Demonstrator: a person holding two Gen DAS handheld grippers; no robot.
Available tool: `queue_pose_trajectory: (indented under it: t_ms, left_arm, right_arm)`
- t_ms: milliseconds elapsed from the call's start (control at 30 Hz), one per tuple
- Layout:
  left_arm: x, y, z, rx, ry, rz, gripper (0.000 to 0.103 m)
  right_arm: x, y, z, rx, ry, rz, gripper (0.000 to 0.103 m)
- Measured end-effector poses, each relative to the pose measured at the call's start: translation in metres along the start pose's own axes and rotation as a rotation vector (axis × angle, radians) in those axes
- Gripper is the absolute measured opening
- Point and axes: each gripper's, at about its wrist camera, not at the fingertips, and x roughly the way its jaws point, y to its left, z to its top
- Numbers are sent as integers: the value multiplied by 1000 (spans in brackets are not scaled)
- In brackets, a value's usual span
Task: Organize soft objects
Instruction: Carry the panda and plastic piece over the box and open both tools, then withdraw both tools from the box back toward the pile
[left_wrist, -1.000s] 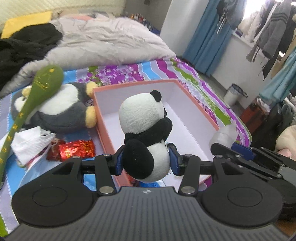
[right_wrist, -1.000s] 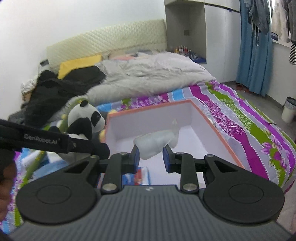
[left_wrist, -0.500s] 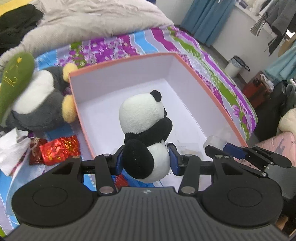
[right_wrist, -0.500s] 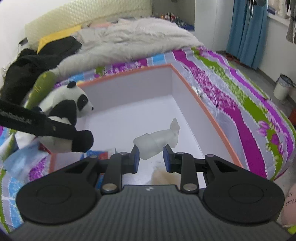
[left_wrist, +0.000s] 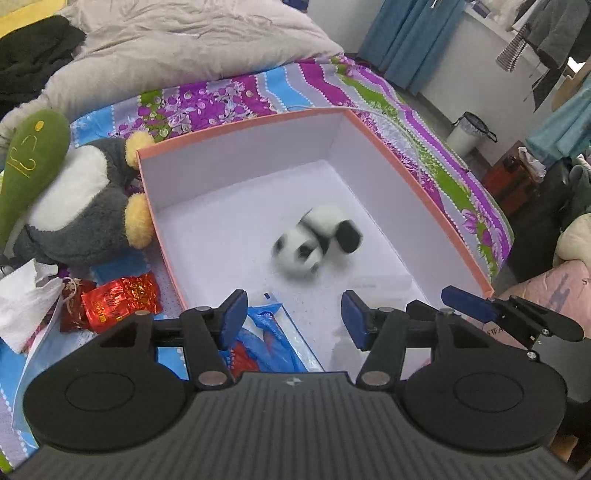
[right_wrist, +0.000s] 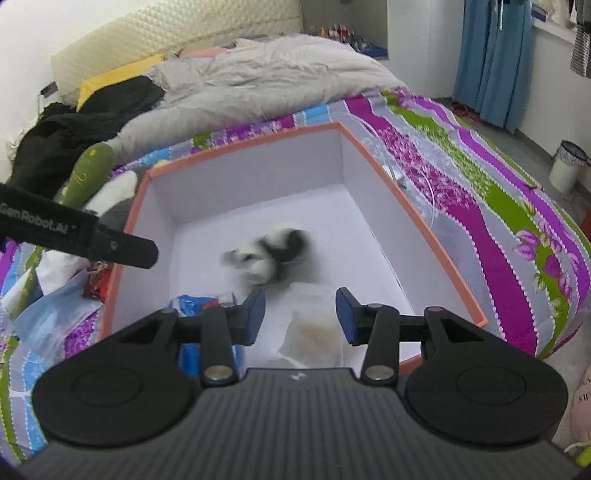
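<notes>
A small panda plush (left_wrist: 314, 240) lies blurred on the white floor of the orange-rimmed box (left_wrist: 240, 127); it also shows in the right wrist view (right_wrist: 269, 254) inside the box (right_wrist: 236, 149). My left gripper (left_wrist: 293, 317) is open and empty above the box's near end. My right gripper (right_wrist: 300, 314) is open and empty over the box. A pale, partly stained soft thing (right_wrist: 314, 332) lies on the box floor just under the right gripper. A blue packet (left_wrist: 266, 339) lies in the near left corner.
A grey penguin plush (left_wrist: 77, 206) and a green plush stick (left_wrist: 31, 158) lie left of the box. Red foil packets (left_wrist: 118, 299) and white tissue (left_wrist: 22, 306) lie near them. A grey duvet (left_wrist: 177, 40) fills the far bed. A bin (left_wrist: 467, 131) stands on the floor.
Both grippers have opened. The panda has dropped from my left gripper into the box and still shows blurred. The pale soft thing has left my right gripper.
</notes>
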Motion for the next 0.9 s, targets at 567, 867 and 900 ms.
queue_pose_trajectory:
  t_ms: [567,867,900]
  left_arm:
    - [-85,-1,-60,68,-234,32,62]
    - [-133,1,-111,74,-330,32,62]
    - [-136,2,-116,70,-335,27,62]
  right_arm:
    - [-72,32,-26,-9,-183,105,45]
    - [-107,53,-47,-40,-244,151,45]
    - [-111,56,-49,-39,-253,156,45]
